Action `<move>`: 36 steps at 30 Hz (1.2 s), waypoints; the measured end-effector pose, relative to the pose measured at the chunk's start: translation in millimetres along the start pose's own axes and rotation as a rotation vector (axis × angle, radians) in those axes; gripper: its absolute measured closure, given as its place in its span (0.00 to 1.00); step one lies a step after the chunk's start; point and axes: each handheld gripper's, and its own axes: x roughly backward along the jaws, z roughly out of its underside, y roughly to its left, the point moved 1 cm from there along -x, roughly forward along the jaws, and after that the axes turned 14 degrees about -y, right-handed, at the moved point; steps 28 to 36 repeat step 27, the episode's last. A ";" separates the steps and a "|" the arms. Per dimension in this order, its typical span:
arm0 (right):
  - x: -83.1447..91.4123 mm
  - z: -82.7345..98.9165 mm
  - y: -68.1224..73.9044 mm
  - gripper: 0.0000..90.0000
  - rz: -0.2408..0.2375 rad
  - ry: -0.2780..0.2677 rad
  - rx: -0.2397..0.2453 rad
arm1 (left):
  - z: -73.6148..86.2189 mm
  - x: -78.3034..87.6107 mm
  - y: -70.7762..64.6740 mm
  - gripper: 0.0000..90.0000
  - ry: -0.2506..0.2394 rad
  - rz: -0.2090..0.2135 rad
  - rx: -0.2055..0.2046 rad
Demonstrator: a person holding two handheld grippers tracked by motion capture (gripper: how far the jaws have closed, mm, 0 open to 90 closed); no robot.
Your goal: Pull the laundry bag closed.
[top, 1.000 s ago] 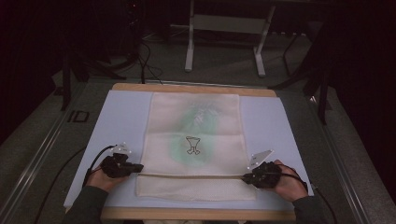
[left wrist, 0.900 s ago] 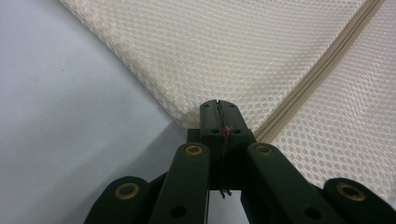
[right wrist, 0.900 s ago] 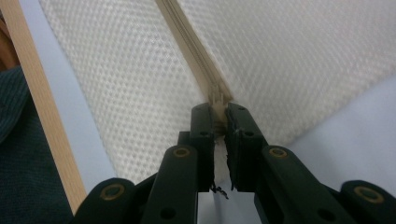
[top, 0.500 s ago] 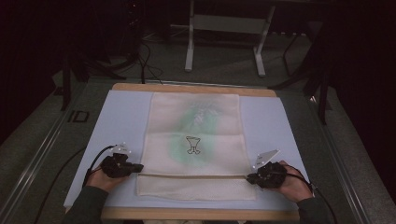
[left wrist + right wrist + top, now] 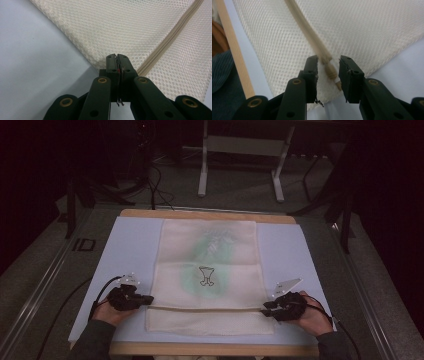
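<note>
Right gripper (image 5: pixel 270 307) shifted slightly down toward the near edge since earlier frame; jaws narrowly parted around zipper end (image 5: pixel 331 72), not clamped; left gripper (image 5: pixel 148 299) jaws pinched on mesh bag (image 5: pixel 210 270) left edge; bag lies flat, centred on tabletop (image 5: pixel 127 250).

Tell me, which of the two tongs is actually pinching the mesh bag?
The left tongs: their jaws are shut on the mesh bag edge beside the zipper. The right tongs stand open around the zipper's end.
</note>
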 end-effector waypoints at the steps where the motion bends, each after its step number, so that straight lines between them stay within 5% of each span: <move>1: -0.1 -0.4 -0.6 0.73 0.001 -0.012 0.002 | -0.3 0.1 -0.2 0.98 0.000 0.002 0.000; 12: -1.0 2.6 -9.2 0.69 0.084 -0.076 -0.058 | -1.2 4.5 0.2 0.97 -0.016 -0.021 -0.011; 21: -6.0 8.7 -14.6 0.68 0.116 -0.110 -0.106 | -1.1 9.6 3.8 0.96 -0.048 -0.086 -0.012; 27: -6.9 10.5 -17.6 0.67 0.146 -0.143 -0.124 | 0.3 11.8 7.5 0.91 -0.072 -0.198 -0.029; 36: -6.9 10.5 -17.6 0.67 0.146 -0.143 -0.124 | 0.3 11.8 7.5 0.91 -0.072 -0.198 -0.029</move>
